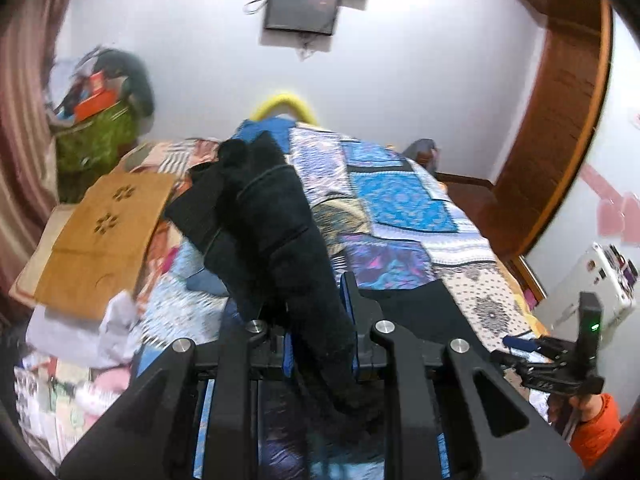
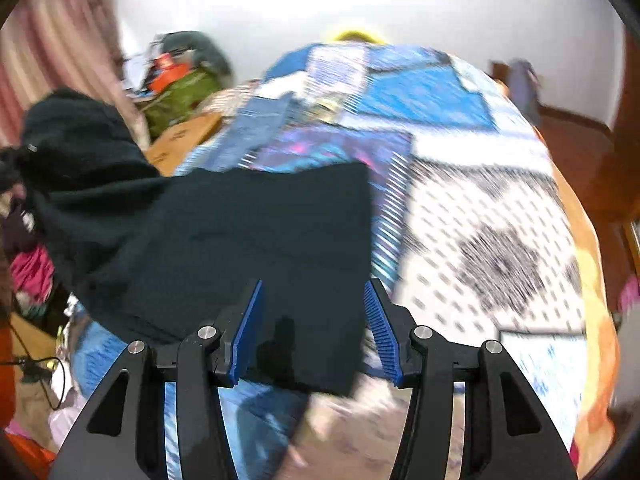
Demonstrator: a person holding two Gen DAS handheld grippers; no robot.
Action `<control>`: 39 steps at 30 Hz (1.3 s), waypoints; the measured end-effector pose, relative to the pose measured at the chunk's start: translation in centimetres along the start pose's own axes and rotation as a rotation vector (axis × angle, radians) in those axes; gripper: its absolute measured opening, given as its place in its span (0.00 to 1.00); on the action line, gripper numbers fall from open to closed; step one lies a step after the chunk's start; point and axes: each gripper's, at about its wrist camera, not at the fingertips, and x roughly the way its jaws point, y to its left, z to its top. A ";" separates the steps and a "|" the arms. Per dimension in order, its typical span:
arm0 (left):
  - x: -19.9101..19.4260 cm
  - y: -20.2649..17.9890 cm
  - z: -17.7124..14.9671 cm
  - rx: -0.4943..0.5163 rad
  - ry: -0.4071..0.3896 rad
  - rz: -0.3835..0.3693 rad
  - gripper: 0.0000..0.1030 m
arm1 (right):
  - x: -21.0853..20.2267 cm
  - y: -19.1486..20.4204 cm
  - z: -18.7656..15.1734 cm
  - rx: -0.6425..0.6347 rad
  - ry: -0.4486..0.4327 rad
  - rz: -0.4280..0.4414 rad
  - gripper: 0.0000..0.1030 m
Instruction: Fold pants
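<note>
Left wrist, tongs (image 1: 320,320) pinching fuzzy black pants (image 1: 276,216)

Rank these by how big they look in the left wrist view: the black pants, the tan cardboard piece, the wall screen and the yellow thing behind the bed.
1. black pants, though nearness to the camera inflates them
2. tan cardboard piece
3. wall screen
4. yellow thing

A bed (image 1: 400,200) under a patchwork quilt (image 2: 500,208) of blue, purple and dotted white carries the black pants (image 2: 256,240), spread flat on it at 6 o'clock. At 9 o'clock a tan cardboard sheet (image 1: 104,236) lies on the bed, with pale clothes (image 1: 80,336) heaped at 8 o'clock.
</note>
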 end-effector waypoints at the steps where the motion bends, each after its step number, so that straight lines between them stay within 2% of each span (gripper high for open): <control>1: 0.1 -0.8 0.3 0.012 0.004 -0.013 0.18 | 0.3 -0.7 -0.5 0.011 0.015 -0.008 0.46; 3: 1.0 -2.6 0.9 0.044 0.014 -0.046 0.17 | 1.5 -1.4 -1.5 0.022 0.052 -0.004 0.46; 5: 1.6 -4.1 1.2 0.063 0.023 -0.074 0.16 | 2.1 -2.0 -2.0 0.049 0.044 0.028 0.46; 10: 4.2 -8.7 1.4 0.063 0.113 -0.234 0.15 | 2.5 -2.1 -1.7 0.062 0.028 0.059 0.46; 16: 8.1 -15.0 -0.3 0.153 0.185 -0.280 0.15 | 2.6 -2.5 -1.9 0.071 0.016 0.084 0.46; 19: 9.4 -17.0 -2.5 0.213 0.226 -0.286 0.15 | 2.5 -2.6 -2.1 0.072 0.011 0.091 0.46; 23: 10.5 -19.6 -5.8 0.330 0.267 -0.241 0.16 | 2.3 -2.8 -2.2 0.081 0.008 0.098 0.46; 27: 11.8 -20.2 -8.2 0.381 0.323 -0.213 0.19 | 1.7 -2.8 -2.5 0.090 0.003 0.101 0.46; 32: 12.8 -20.3 -9.4 0.419 0.371 -0.179 0.26 | 0.7 -3.3 -3.3 0.105 -0.015 0.103 0.48; 34: 12.4 -20.5 -9.4 0.430 0.367 -0.174 0.43 | 0.3 -3.4 -3.4 0.107 -0.015 0.097 0.48; 35: 12.1 -20.5 -9.3 0.429 0.367 -0.188 0.64 | 0.0 -3.4 -3.5 0.105 -0.017 0.089 0.48; 36: 11.3 -20.4 -9.1 0.417 0.349 -0.215 0.76 | -0.2 -3.3 -3.5 0.101 -0.017 0.083 0.48; 39: 9.5 -20.4 -8.2 0.418 0.288 -0.241 0.81 | -0.7 -3.2 -3.7 0.092 -0.017 0.059 0.48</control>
